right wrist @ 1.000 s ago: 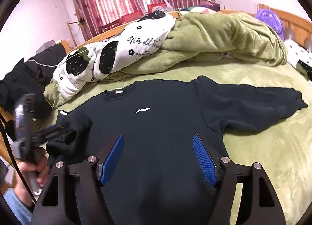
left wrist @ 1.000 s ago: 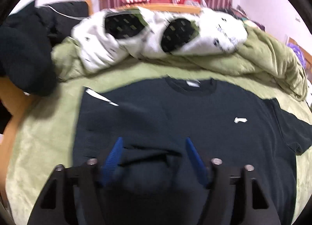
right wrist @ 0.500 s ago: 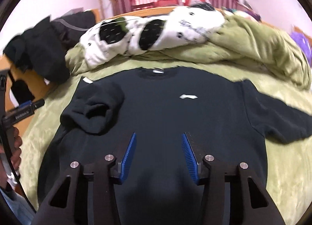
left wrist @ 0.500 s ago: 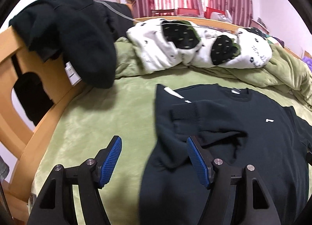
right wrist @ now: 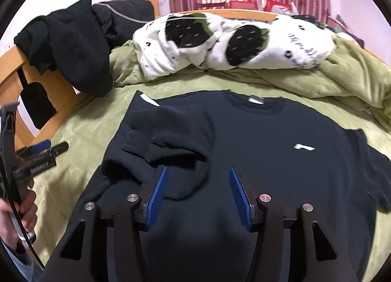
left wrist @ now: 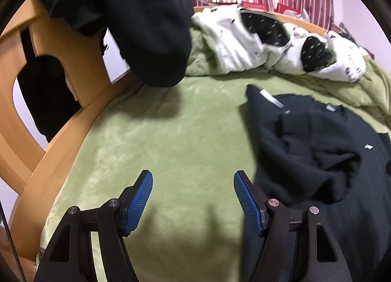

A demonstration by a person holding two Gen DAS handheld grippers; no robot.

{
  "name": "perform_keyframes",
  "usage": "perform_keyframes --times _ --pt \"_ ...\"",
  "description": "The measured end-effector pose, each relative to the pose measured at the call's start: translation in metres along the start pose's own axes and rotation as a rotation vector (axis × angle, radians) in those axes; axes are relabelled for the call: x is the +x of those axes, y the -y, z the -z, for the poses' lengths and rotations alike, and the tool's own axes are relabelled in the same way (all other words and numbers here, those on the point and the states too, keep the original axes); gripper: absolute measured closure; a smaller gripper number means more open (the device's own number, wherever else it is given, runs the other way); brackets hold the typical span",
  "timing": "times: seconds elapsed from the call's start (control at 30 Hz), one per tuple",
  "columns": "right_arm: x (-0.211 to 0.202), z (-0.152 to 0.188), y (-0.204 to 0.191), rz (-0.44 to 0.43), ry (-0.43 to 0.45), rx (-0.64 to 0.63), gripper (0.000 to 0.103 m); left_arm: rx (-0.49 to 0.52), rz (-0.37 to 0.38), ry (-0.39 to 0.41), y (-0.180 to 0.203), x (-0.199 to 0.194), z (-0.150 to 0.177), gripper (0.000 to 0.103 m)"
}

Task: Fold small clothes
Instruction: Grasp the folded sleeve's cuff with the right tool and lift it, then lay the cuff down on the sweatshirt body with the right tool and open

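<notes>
A black sweatshirt [right wrist: 256,150] with a small white chest logo lies flat on the green bed cover; it also shows in the left wrist view [left wrist: 325,157]. Its left sleeve [right wrist: 171,138] is folded in onto the body and lies bunched. My left gripper [left wrist: 193,191] is open and empty over bare green cover, just left of the sweatshirt's side edge. It also shows in the right wrist view [right wrist: 46,152] at the far left. My right gripper [right wrist: 198,189] is open and empty, above the sweatshirt's lower front, beside the folded sleeve.
A white blanket with black patches [right wrist: 232,40] and a bunched green quilt [right wrist: 347,79] lie at the back of the bed. Dark clothes [left wrist: 136,20] hang over the wooden bed frame [left wrist: 63,120] on the left.
My left gripper let go of the sleeve on the sweatshirt's body and drew back left, off the garment. My right gripper swung left and nearer to the folded sleeve.
</notes>
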State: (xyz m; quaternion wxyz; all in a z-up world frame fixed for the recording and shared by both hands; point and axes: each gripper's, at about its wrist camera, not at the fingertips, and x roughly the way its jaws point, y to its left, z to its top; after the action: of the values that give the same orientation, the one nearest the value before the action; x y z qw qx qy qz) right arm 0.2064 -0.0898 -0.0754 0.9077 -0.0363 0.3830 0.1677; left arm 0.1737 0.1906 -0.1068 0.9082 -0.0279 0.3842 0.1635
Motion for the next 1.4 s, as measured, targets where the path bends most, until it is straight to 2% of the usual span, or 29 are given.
perform_keyframes --times 0.23,0.37,0.53,0.63,0.83,0.87,0.97,1.07,1.33,1.4 --pt "0.059 -0.021 -0.041 -0.09 -0.022 -0.04 0.049 -0.046 0.021 -0.032 -0.029 0.034 0.007 0.036" --pt "0.093 -0.025 -0.069 -0.164 -0.075 -0.085 0.049 -0.073 0.037 -0.044 -0.035 0.045 0.004 0.036" --pt "0.128 -0.015 -0.088 -0.147 -0.152 -0.112 0.049 -0.069 0.041 -0.054 -0.036 0.055 0.004 0.036" --pt "0.141 -0.006 -0.094 -0.104 -0.17 -0.161 0.046 -0.083 0.066 -0.067 -0.038 0.058 0.001 0.036" --pt "0.155 -0.005 -0.095 -0.074 -0.163 -0.149 0.04 -0.104 0.068 -0.06 -0.039 0.059 -0.002 0.036" --pt "0.156 -0.005 -0.094 -0.071 -0.157 -0.142 0.044 -0.105 0.066 -0.06 -0.039 0.06 -0.002 0.036" --pt "0.151 -0.008 -0.087 -0.016 -0.138 -0.139 0.086 -0.105 0.068 -0.07 -0.037 0.063 -0.003 0.036" --pt "0.134 -0.013 -0.067 -0.046 -0.111 -0.097 0.089 -0.117 0.086 -0.078 -0.033 0.062 -0.005 0.036" --pt "0.049 -0.03 0.031 0.03 0.06 0.086 0.09 -0.084 0.084 -0.034 -0.009 0.042 -0.009 0.036" --pt "0.029 -0.031 0.057 0.065 0.083 0.108 0.094 -0.069 0.078 -0.032 -0.002 0.038 -0.008 0.036"
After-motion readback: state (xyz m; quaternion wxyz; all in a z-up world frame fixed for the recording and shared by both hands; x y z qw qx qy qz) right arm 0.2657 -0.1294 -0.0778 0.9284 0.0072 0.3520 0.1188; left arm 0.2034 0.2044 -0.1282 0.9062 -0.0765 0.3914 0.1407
